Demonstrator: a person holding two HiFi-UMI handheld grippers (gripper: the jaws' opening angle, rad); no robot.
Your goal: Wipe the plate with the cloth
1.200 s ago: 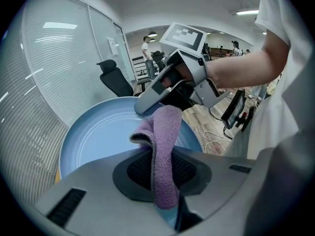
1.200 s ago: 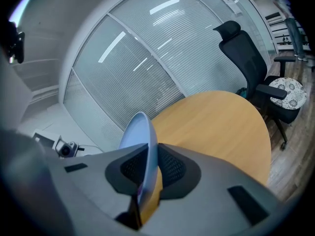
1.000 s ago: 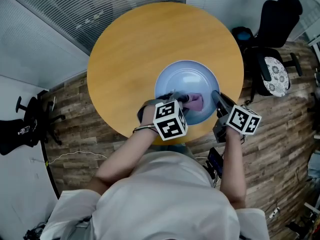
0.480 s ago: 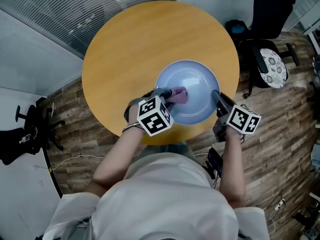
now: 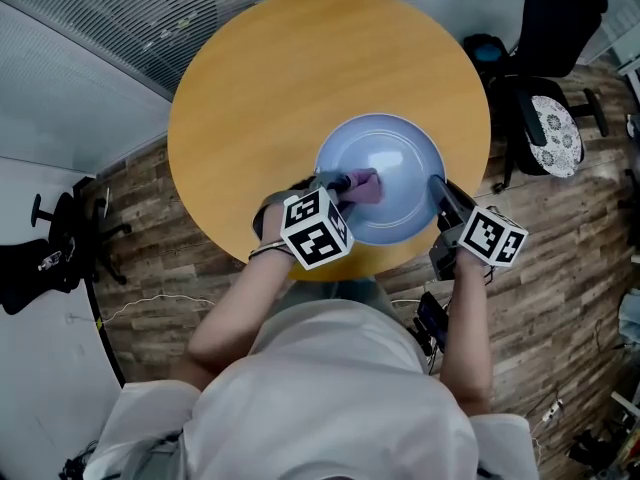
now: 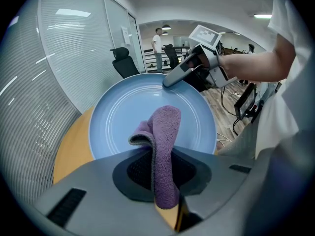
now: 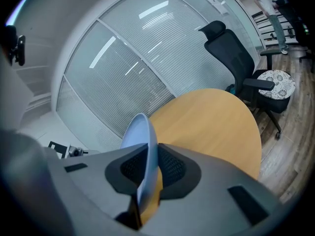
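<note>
The left gripper point(image 6: 165, 173) is clamped on the purple cloth point(image 6: 166, 127). The cloth runs up between its two fingers and folds over beyond their tips. Its free end lies over the inner face of the blue plate point(image 5: 395, 163), in the left part of the dish as the head view shows it. The right gripper point(image 7: 146, 168) is closed on the plate's right rim. In the right gripper view the rim stands edge-on between the two pads, which press it from either side. The plate sits near the front edge of the round wooden table point(image 5: 270, 98), just ahead of the person.
</note>
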